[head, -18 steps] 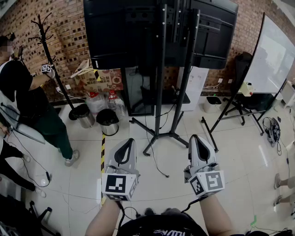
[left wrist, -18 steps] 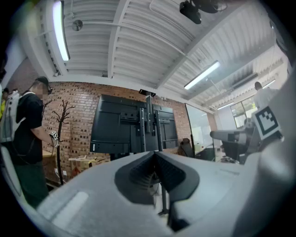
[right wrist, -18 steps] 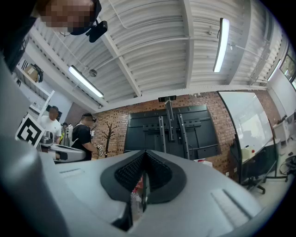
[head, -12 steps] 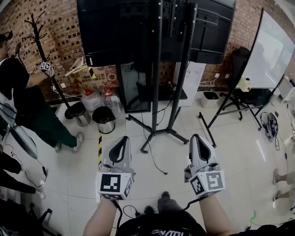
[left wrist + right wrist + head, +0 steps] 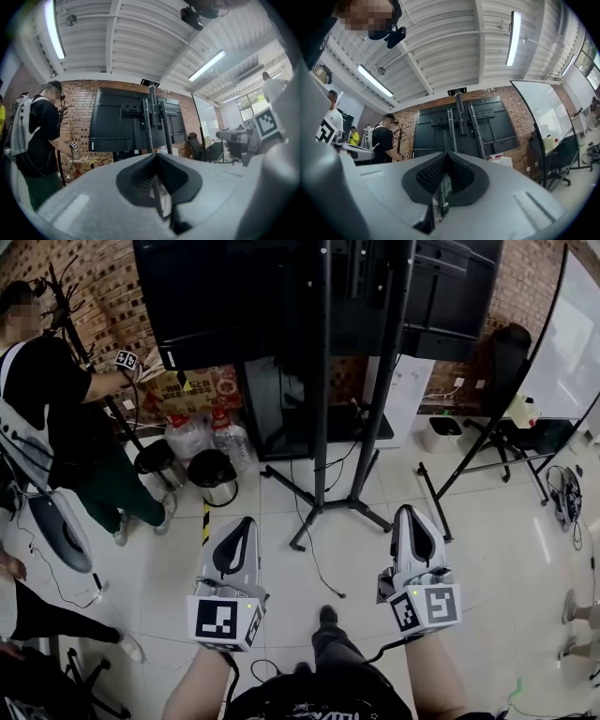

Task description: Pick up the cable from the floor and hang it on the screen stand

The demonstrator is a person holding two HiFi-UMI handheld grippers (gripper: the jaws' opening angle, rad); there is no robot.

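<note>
Holding left gripper, right gripper low, jaws together, empty: likely approach carry toward cable on floor, frame centre, under screen stand.

Nine o'clock: a person in black stands at the coat rack. Ten o'clock: black bin, steel bin, box behind. Two o'clock: whiteboard, chair beside it.

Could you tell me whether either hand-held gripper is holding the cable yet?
No, the left hand-held gripper and right hand-held gripper are shut and empty; the cable lies on the floor.
</note>
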